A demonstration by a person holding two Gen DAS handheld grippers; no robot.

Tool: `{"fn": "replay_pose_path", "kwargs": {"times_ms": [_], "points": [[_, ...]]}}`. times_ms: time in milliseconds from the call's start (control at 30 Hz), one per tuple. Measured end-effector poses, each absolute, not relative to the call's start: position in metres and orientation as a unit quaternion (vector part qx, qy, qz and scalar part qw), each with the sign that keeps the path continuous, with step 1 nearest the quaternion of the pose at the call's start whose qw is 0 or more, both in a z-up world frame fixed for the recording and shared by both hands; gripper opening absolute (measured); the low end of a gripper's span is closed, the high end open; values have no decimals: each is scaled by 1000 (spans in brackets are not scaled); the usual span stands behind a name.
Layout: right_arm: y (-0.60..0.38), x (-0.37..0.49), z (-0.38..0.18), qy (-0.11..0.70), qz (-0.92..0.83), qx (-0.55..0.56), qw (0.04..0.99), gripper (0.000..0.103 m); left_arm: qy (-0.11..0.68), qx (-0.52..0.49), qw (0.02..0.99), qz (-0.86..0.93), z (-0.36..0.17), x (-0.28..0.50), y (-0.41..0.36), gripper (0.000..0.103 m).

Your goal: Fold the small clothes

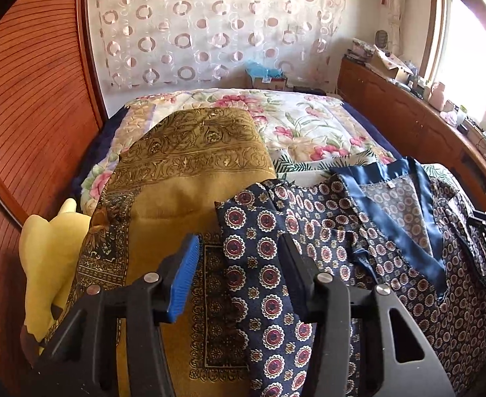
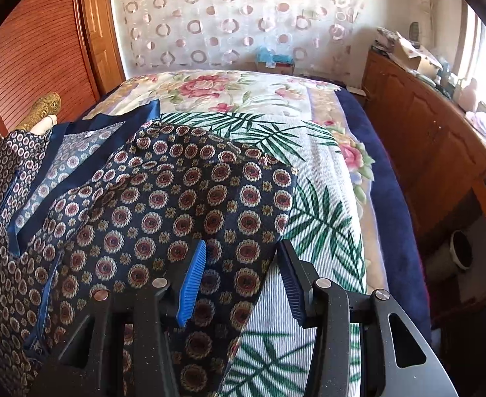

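Navy cloth covers most of both views: a small garment patterned with round red-and-cream medallions and little gold flowers, trimmed along its neckline with a plain satin-blue band. It lies spread on the bed, front opened so that the paler inside, dotted with smaller rings, shows between the blue edges. In the left wrist view one sleeve or flap of it runs down toward the camera, lying across a mustard-gold scarf with dark ornamental borders. In the right wrist view the other side of the garment rests on a white cover printed with green palm leaves, which lies over a floral quilt.

The left gripper has its jaws partly spread, with the near strip of patterned cloth lying between the blue pads; whether the pads press on it cannot be told. The right gripper also has its jaws partly spread, the edge of the garment passing between them, and again contact is unclear.

A yellow plush toy sits at the left edge of the bed beside the scarf. A wooden cabinet runs along the right side of the bed.
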State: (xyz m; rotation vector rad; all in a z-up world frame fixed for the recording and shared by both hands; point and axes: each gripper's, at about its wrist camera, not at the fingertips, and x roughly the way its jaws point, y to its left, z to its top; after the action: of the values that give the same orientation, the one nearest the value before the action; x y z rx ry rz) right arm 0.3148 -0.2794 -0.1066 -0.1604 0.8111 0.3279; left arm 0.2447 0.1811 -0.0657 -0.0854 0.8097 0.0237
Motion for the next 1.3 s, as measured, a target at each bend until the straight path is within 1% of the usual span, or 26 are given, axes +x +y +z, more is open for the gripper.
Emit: {"fn": "replay_pose_path", "kwargs": {"times_ms": [100,133,167,200,267,333,400,433,467,500,533,567,600,667,733,867,933,1100,1200,1300], "points": [[-279,323,-106,394,161,-76,902,47,396,-45,917,2,-68,247,181,50],[-278,325,-106,393,163,-77,902,47,396,-45,917,-3,-69,247,180,48],[-277,328,-106,392,165,-78,902,46,396,-45,917,-9,-69,248,178,41],[-276,329,-107,390,166,-80,902,43,398,-45,916,-11,-70,249,178,39],[-274,331,-107,388,172,-81,902,30,404,-42,914,-8,-73,253,177,39],[-273,331,-108,387,188,-69,900,19,420,-42,906,-1,-80,258,179,39],[-269,331,-109,387,198,-75,897,12,422,-44,906,-3,-82,259,180,39],[-268,331,-109,390,202,-79,895,6,420,-42,907,-3,-82,259,179,39],[-267,331,-109,394,208,-76,892,6,418,-40,908,-3,-82,257,179,39],[-268,331,-108,395,212,-73,891,5,416,-42,909,-7,-81,256,179,34],[-268,329,-108,391,212,-76,892,4,416,-48,908,-11,-81,255,179,27],[-268,327,-107,386,211,-80,894,3,419,-52,906,-8,-82,255,180,16],[-270,326,-105,380,210,-81,897,3,425,-55,904,-2,-83,255,181,7],[-274,322,-98,366,208,-79,904,3,419,-52,907,0,-78,252,180,4],[-275,315,-86,347,203,-79,912,3,405,-52,913,5,-68,247,179,3],[-280,297,-50,300,198,-83,930,2,356,-59,933,2,-31,229,173,2],[-280,289,-25,275,197,-86,937,2,344,-59,937,-7,-16,227,170,2],[-271,283,47,207,181,-125,953,0,299,-80,951,-4,44,239,175,2],[-269,292,84,184,153,-148,960,0,270,-67,960,9,80,245,174,2],[-269,301,96,188,144,-155,959,0,251,-51,966,21,103,250,174,2]]}}
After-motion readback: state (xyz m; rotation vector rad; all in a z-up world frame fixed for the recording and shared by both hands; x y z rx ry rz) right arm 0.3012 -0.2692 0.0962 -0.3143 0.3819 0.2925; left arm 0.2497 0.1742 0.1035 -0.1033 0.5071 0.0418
